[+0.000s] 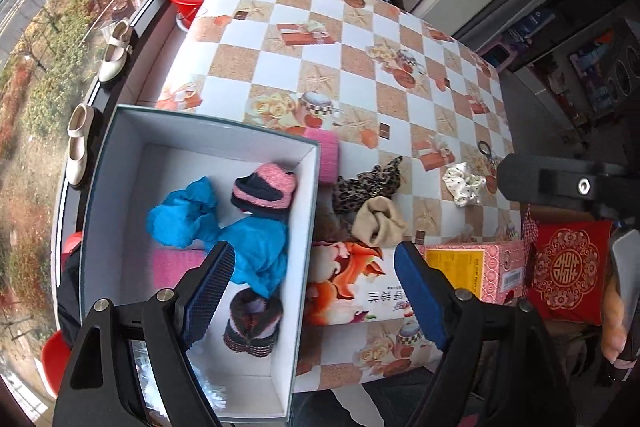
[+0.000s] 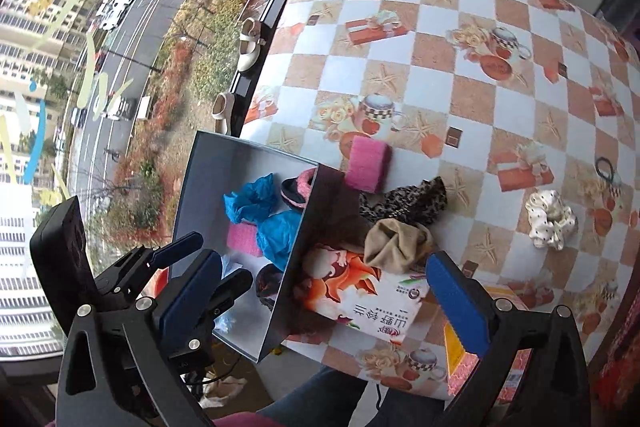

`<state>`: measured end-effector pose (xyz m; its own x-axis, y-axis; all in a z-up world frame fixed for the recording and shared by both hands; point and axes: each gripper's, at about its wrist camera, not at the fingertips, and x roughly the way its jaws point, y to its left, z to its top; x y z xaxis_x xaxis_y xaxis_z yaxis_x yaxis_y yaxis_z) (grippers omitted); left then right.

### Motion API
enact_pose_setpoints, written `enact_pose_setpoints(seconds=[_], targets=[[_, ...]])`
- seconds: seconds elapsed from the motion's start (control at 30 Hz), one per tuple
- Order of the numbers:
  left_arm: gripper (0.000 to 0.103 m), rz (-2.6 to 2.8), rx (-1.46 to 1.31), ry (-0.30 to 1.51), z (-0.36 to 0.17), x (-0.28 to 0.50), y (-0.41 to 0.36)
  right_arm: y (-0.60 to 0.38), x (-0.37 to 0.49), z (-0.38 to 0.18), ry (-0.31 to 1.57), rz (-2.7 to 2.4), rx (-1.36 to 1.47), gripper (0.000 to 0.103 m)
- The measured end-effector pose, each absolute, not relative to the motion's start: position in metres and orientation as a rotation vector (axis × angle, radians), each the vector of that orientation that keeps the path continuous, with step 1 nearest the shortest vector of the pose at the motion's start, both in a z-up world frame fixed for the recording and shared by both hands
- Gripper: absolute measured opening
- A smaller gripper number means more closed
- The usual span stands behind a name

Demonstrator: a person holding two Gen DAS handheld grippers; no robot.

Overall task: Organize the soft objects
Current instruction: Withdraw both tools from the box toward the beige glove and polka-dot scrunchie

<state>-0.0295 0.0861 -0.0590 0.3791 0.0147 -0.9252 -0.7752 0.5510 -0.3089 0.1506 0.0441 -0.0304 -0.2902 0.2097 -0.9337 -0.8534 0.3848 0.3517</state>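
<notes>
We hover over the desk (image 1: 280, 7) with both tools pointed steeply down, and the jaws of the left gripper (image 1: 316, 287) stand wide with nothing between them, while the right gripper (image 2: 324, 291) gapes wide too, just as empty. Inside the open box (image 1: 120, 187) we see crumpled blue cloth (image 1: 240, 239), a pink and navy knitted piece (image 1: 266, 191), a dark knitted piece (image 1: 252, 323) and a pink sponge (image 1: 176, 263) half hidden under the blue cloth. Waiting outside, just beside the box wall, are a leopard-print scrunchie (image 1: 368, 187), a beige fabric bundle (image 1: 380, 223) resting against a printed tissue pack (image 1: 348, 283), a second pink sponge (image 2: 368, 163), and farther off a white dotted scrunchie (image 2: 552, 213). All of these look light and limp, so we judge a pinch across the thick, bunched middle is safest; the scrunchies may be slippery and could slide from a shallow grip at the edge. The sponge should squash and hold easily across its flat sides. The left view looks straight into the box and shows its floor; the right view hides much of that behind the box wall but gives us the outside sponge in full.
</notes>
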Motion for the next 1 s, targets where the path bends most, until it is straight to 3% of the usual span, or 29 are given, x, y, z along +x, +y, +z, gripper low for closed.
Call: enact_pose_setpoints(seconds=[0.27,0.77,1.0], targets=[[0.085,0.478,-0.822,1.214,-0.079,0.048,0.061,-0.021,0.223,-0.024,1.535,1.020,-0.473,0.103],[0.085,0.545,-0.900,1.601,-0.194,0.140,0.065,-0.115,0.321,-0.061,1.632,0.842,-0.259,0.103],[0.085,0.486,-0.990,1.635,-0.228,0.169,0.070,-0.140,0.347,-0.083,1.683,0.794,-0.206,0.103]])
